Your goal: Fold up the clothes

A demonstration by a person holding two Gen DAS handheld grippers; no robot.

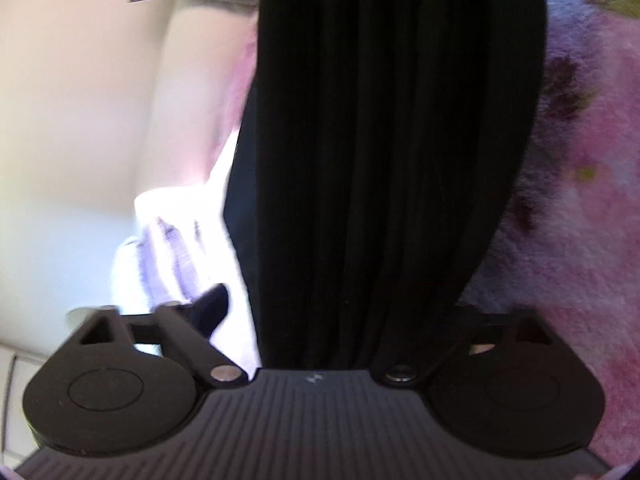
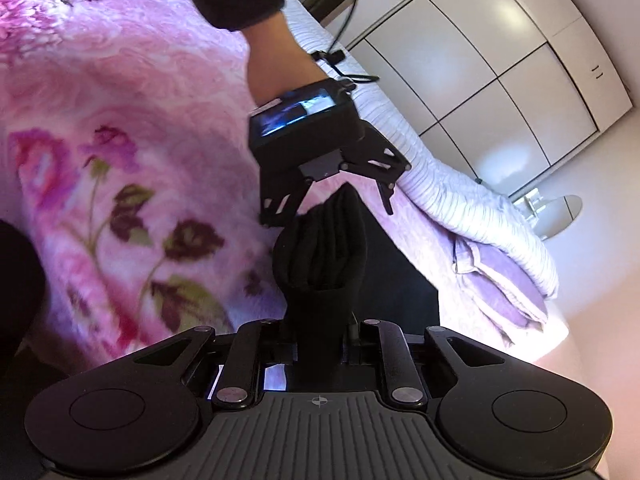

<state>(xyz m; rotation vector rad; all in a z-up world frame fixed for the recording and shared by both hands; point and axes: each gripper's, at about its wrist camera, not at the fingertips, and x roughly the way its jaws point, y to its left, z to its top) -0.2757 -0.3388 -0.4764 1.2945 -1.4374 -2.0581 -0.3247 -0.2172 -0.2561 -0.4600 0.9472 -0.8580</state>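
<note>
Gripping black garment [image 2: 320, 248] | right claw [image 2: 318, 320] clamped on bunched folds | left claw [image 2: 332, 204] apart above it | soft, limp, light: taking hold at edges

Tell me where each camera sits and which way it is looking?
Left wrist view: sits on the left tongs, looking forward into the black cloth that fills its middle, with the pink flowered blanket to the right; only the tongs' own frame shows.
Right wrist view: sits on the right tongs, looking across the blanket toward white cupboards; it shows the person's forearm and the left tongs, which stand open around the cloth.
Shared: the black cloth and the blanket.
</note>
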